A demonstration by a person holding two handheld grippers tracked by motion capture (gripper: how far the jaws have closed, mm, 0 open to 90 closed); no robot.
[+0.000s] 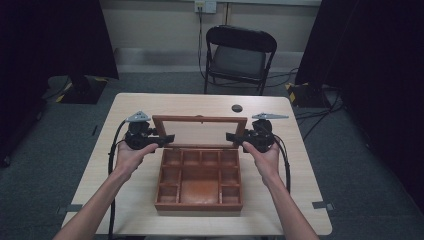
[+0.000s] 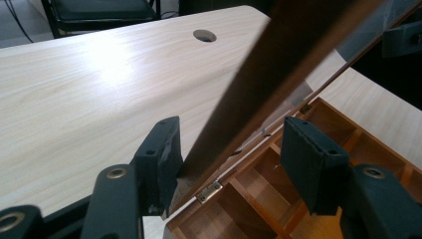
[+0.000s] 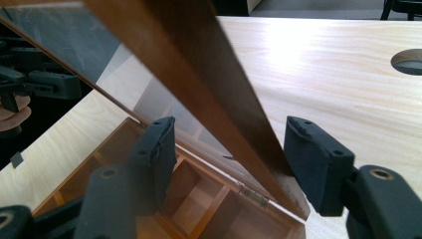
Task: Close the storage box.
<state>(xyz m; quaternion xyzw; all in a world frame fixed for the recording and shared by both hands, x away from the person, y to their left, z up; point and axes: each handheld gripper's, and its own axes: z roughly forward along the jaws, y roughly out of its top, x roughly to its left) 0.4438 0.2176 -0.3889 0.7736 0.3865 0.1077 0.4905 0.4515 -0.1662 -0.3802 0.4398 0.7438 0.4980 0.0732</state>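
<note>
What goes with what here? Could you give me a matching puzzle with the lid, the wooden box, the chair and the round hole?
Column one:
1. lid
2. wooden box
3. chair
4. round hole

Column two:
A. black, on the floor beyond the table
B. raised, standing up from the box's back edge
C. in the table, near its far edge
D. open, split into compartments

Pairs: 1-B, 2-D, 3-A, 4-C
</note>
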